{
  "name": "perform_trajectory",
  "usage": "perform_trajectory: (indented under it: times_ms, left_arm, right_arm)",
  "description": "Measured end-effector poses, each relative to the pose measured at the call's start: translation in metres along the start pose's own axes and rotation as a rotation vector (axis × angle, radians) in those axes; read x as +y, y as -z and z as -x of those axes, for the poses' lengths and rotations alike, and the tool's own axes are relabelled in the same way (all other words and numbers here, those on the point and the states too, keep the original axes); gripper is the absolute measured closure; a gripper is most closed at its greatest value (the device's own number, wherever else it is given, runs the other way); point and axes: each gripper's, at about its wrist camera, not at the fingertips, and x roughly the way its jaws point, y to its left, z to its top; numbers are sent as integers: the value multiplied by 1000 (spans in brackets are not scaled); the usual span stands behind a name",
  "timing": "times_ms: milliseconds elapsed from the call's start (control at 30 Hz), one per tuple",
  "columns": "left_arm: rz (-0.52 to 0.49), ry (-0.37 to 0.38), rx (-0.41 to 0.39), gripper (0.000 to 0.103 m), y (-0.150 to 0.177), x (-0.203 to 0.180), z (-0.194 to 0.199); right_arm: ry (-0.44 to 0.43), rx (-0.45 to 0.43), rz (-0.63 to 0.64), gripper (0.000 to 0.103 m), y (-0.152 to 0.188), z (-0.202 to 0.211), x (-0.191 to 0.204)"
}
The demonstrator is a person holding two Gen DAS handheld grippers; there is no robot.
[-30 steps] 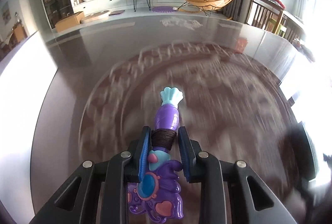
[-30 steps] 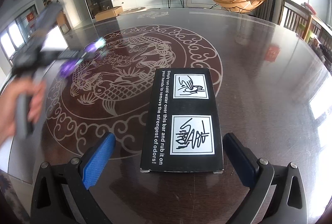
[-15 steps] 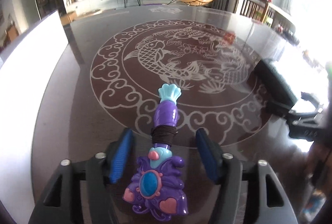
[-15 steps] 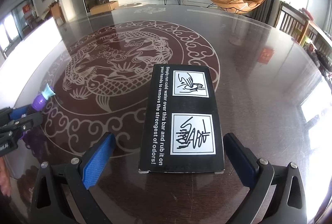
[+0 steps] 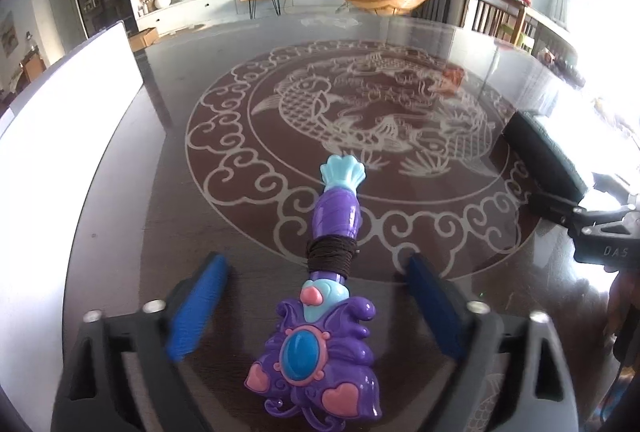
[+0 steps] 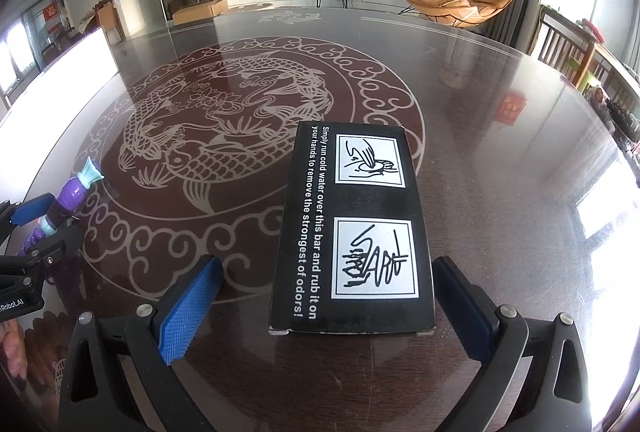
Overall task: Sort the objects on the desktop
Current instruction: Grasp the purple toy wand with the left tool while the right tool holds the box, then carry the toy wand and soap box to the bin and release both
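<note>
While the purple toy wand (image 5: 320, 316) lies flat on the dark table (image 5: 132, 199), each gripper stands spread around its own object.
Left gripper (image 5: 316, 300): jaws have just been opening; blue pads (image 5: 198, 306) now well clear of the wand on both sides.
Wand: between the left fingers, shell tip pointing away, untouched.
Right gripper (image 6: 326, 306): jaws wide apart, gripping nothing.
Black box (image 6: 352, 232): flat on the table, its near end between the right fingers, not touching either.

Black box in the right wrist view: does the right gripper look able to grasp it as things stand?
Probably yes. The black box lies flat on the table, its near end between the right gripper and its open blue fingers, with nothing on or against it.
</note>
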Motion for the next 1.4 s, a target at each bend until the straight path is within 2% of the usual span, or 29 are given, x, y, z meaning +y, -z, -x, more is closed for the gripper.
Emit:
perform_trajectory:
  times_ms: [167,233,400,500,533,600,633,667,733,767,833,1000,1167,1233,1300,1333,1400]
  left_arm:
    - [-2,4,3,5,0,0,0]
    - [-9,11,12,0,-1,-1,-2]
    - [-35,33,24,0,-1,-1,-1]
    - [-98,73,57,0,-4,1,1]
    - [-130,89,104,0,-8,1,0]
    - [-129,84,146,1,-15,6,-2]
    - [-112,79,140,20,-17,9,-2]
    - [-102,69,108,33,-20,11,2]
    - [-95,75,88,76,-25,14,5]
    - [-92,67,83,77,-25,15,5]
    - [-59,92,58,77,-23,20,11]
    - [-2,130,-39,77,-15,26,49]
    - [165,220,-179,77,-11,68,130]
    - [190,228,-221,77,-13,91,155]
    - [203,191,-260,77,-15,122,186]
    - [214,167,-269,77,-14,139,198]
    - [265,102,-278,77,-12,187,219]
  right_arm:
    - [-1,0,-1,0,0,0,0]
    - [-1,1,0,0,0,0,0]
    - [-29,20,34,0,3,0,-1]
    - [-76,97,111,0,-3,-1,-5]
    - [-74,129,119,0,-6,-2,-6]
    - [-80,174,94,0,-17,-1,-12]
    - [-88,164,85,0,-22,1,-13]
    - [-96,145,78,1,-27,4,-14]
    - [-102,131,65,20,-38,5,-13]
    - [-90,163,54,43,-39,1,-14]
    - [-114,174,4,45,-43,3,-18]
    - [-154,107,30,45,-45,44,-11]
    - [-201,55,119,45,-59,87,30]
    - [-255,27,157,45,-77,100,68]
    - [-313,3,181,45,-91,109,105]
    - [-370,-9,198,45,-103,116,133]
    - [-455,-19,231,45,-115,126,182]
